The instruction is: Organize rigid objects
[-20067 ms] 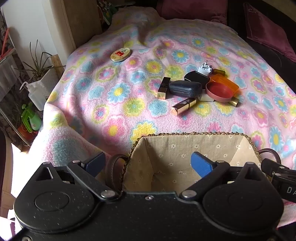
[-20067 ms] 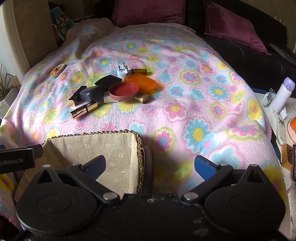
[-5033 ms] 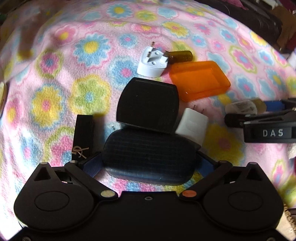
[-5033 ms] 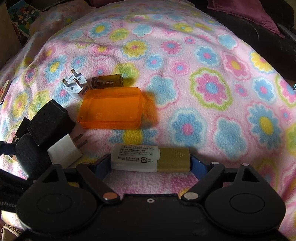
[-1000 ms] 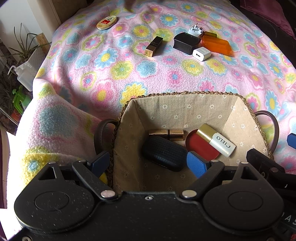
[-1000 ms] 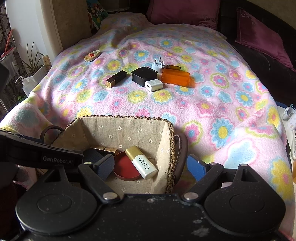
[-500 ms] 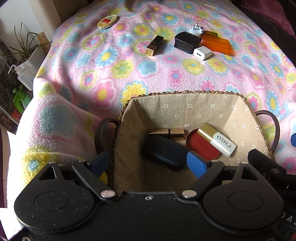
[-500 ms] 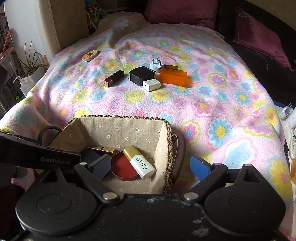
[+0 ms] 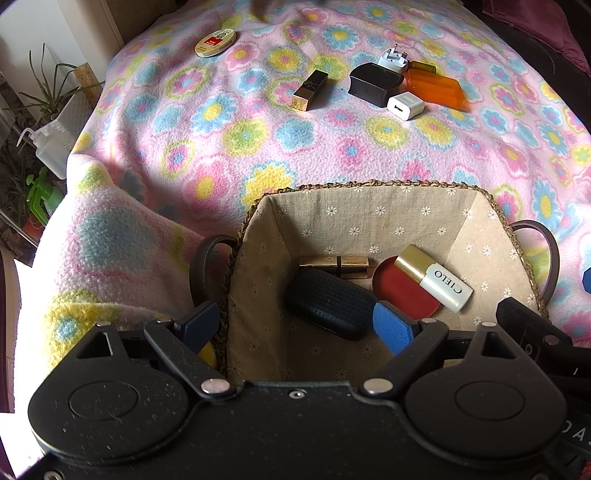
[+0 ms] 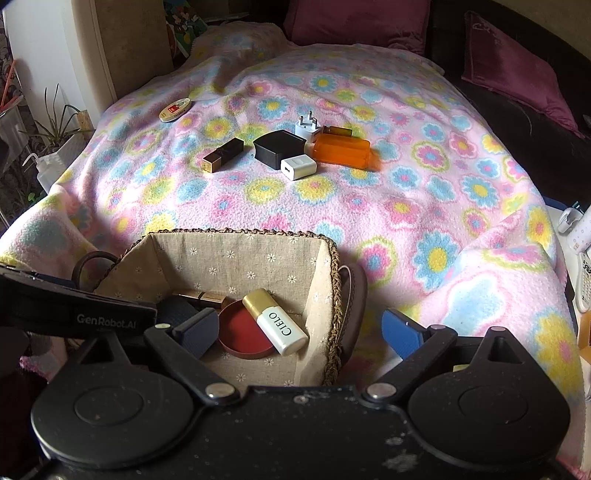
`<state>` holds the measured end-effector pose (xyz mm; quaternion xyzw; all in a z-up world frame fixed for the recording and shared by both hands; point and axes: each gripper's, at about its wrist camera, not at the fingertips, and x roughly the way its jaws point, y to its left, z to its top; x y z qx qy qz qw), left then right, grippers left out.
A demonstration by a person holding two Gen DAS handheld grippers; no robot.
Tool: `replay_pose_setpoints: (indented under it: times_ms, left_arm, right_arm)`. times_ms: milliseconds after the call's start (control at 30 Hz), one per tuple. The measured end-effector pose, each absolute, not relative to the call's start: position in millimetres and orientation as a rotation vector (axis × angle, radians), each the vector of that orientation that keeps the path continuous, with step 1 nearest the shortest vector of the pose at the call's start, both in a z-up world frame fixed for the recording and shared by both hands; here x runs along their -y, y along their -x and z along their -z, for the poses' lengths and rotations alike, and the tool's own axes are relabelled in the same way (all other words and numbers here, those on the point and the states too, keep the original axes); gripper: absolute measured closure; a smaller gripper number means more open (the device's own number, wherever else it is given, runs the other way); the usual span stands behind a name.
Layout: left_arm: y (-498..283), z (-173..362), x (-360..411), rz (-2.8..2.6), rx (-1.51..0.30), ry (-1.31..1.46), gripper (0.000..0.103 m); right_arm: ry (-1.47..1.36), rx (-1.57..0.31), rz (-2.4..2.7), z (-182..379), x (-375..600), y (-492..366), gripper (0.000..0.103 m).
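Woven basket beneath both empty tongs, left tongs wide open, right tongs opening.

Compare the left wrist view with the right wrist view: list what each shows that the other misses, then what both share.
Only the left wrist view shows the whole dark blue case lying in the basket, and a green spray bottle beside the bed.

Only the right wrist view shows the maroon cushions and a white handset past the blanket's edge.

Both show the CIELO tube resting on the red dish, the gold lipstick behind them, and, out on the blanket, the orange box, black box and white charger.
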<state>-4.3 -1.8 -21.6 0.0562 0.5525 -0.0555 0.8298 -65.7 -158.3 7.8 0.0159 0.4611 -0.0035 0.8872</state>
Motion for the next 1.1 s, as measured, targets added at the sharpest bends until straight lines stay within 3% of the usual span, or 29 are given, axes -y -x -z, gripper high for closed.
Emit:
replay_pose_setpoints:
  times_ms: [467,800,1100]
  left_arm:
    - [4.4,19.3,2.1,0.122,-1.173,-0.130,0.016]
    - [-10.3,15.0,-1.6,0.151,-1.231,-0.068,0.016]
    - [-43.4,10.7,0.2,0.115,-1.207,-0.100,0.016]
  right_arm:
    - [-0.054,-0.927,0.041,-12.7,163.6,64.2,0.000]
    - [-0.137,-0.986,-0.008,-13.7,174.1,49.6,0.001]
    - [-0.107,-0.930,0.038,-21.5,190.7,8.7,0.004]
